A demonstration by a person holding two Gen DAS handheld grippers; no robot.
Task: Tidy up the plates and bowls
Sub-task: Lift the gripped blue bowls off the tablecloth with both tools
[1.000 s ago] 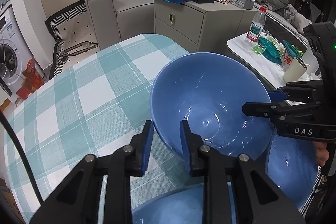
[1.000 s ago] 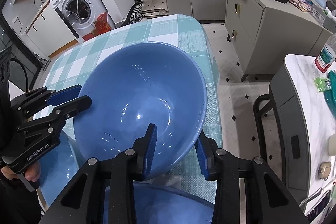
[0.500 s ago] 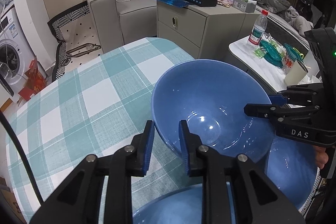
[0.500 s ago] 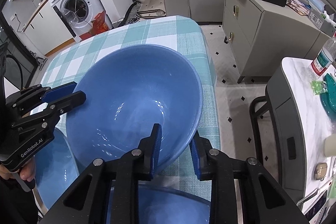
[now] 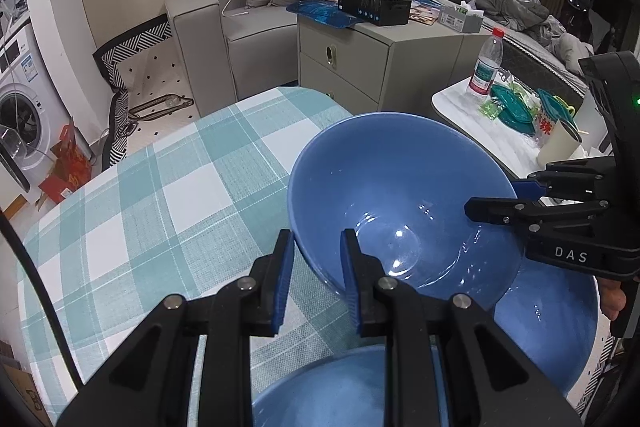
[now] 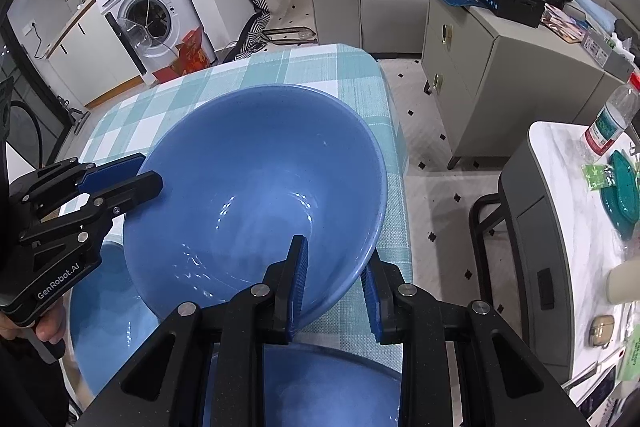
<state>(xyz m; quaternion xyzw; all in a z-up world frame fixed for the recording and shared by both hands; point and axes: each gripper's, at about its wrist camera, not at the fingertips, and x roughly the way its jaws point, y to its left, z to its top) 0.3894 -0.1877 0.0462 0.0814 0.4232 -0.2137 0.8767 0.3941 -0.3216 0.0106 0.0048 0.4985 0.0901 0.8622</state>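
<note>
Left tool (image 5: 316,277): closed on the rim of the big blue bowl (image 5: 400,203) at about 7 o'clock in the left wrist view, one pad outside the wall, one inside.
Bowl position: held tilted above the checked worktop (image 5: 160,195), at the worktop's right side; two more blue bowls are seen below it, one at 6 o'clock (image 5: 344,387), one at 4 o'clock (image 5: 548,323).
Bowl handling: judged to be glazed ceramic, so stiff, fairly heavy, slick under the pads and breakable if dropped or knocked on the bowls beneath.
Hold: the rim is best taken on opposite sides, pads set deep over the edge, so that the weight is shared and twisting is prevented.
Right tool (image 6: 336,285): closed on the opposite rim, at about 6 o'clock in the right wrist view, the wall pinched between the pads.
</note>
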